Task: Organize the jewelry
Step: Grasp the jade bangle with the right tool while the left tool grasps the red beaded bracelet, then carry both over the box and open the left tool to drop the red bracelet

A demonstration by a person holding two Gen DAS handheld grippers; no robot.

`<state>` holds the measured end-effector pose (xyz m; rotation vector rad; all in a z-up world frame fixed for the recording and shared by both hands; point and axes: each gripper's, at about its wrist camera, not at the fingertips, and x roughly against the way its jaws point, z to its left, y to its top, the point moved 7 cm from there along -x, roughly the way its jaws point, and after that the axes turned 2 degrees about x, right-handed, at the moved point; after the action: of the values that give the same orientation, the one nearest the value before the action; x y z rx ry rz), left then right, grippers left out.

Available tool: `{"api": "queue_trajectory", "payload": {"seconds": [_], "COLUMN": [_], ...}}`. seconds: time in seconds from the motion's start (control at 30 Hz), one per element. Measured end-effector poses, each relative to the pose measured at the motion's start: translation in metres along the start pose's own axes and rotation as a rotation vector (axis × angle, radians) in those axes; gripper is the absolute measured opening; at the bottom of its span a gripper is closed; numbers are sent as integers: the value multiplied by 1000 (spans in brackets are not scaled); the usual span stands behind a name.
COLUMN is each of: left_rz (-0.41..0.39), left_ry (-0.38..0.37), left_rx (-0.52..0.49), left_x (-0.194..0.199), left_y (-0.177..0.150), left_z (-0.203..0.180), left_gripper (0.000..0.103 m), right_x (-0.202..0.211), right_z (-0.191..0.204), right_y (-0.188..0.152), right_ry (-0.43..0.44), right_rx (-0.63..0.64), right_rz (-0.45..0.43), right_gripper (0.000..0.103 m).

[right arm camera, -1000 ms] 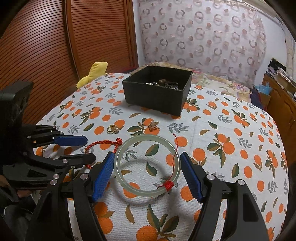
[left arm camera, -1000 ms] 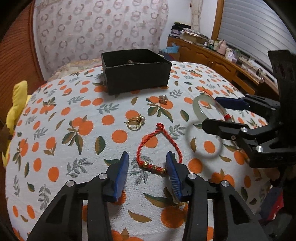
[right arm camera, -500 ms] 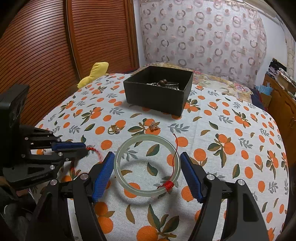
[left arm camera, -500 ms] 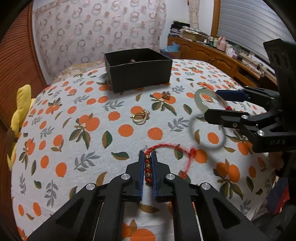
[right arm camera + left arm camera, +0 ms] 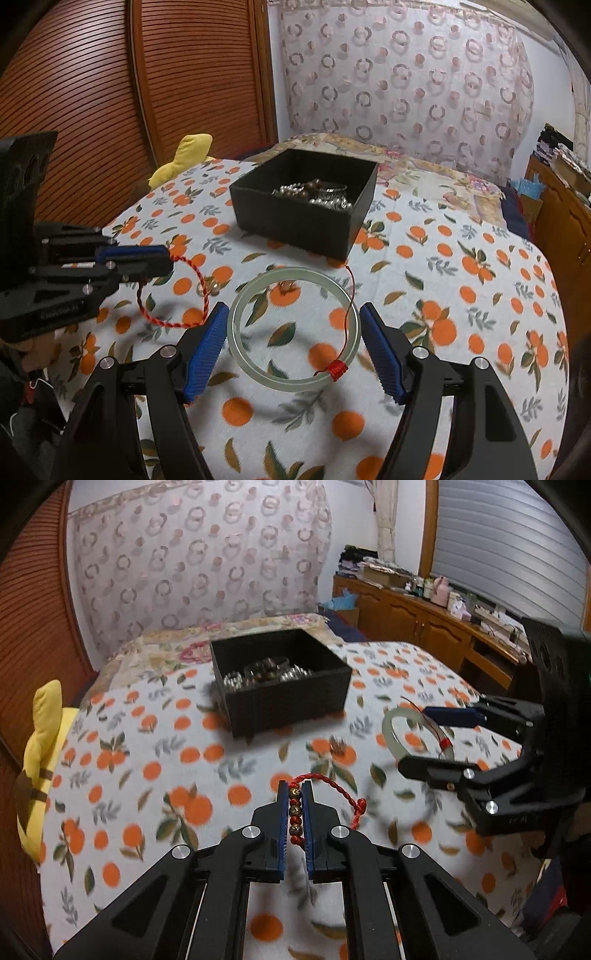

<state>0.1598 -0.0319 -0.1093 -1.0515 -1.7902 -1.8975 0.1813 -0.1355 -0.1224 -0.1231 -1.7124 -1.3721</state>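
My left gripper (image 5: 294, 794) is shut on the beaded part of a red cord bracelet (image 5: 295, 814) and holds it above the cloth; its loop hangs free in the right wrist view (image 5: 173, 295). My right gripper (image 5: 293, 325) is shut on a pale green jade bangle (image 5: 295, 386) with a thin red thread, held flat above the table. It also shows in the left wrist view (image 5: 393, 738). A black box (image 5: 288, 698) with several silver and bead pieces stands farther back on the table (image 5: 443, 295).
A small earring-like piece (image 5: 338, 744) lies on the orange-patterned cloth between the grippers and the box. A yellow plush toy (image 5: 44, 753) sits at the table's left edge. A wooden sideboard (image 5: 424, 627) stands at the right.
My left gripper has lifted the red bracelet off the cloth and moved toward the box. My right gripper has risen with the bangle in it.
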Motion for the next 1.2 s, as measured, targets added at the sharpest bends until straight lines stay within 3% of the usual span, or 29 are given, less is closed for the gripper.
{"api": "queue_trajectory", "payload": {"seconds": [0.47,0.8,1.2], "left_rz": [-34,-75,-9], "left_ry": [24,17,-8], "left_rx": [42,77,91], "left_x": [-17,-30,-75], "left_y": [45,94,112], "left_z": [23,38,51], "left_gripper": [6,6,7], "right_x": [-14,-32,-50], "right_z": [-31,-52,-62], "right_y": [50,76,104], "right_ry": [28,45,62], "right_rx": [10,-10,-11], "right_rz": [-58,-58,-33], "right_gripper": [74,74,74]}}
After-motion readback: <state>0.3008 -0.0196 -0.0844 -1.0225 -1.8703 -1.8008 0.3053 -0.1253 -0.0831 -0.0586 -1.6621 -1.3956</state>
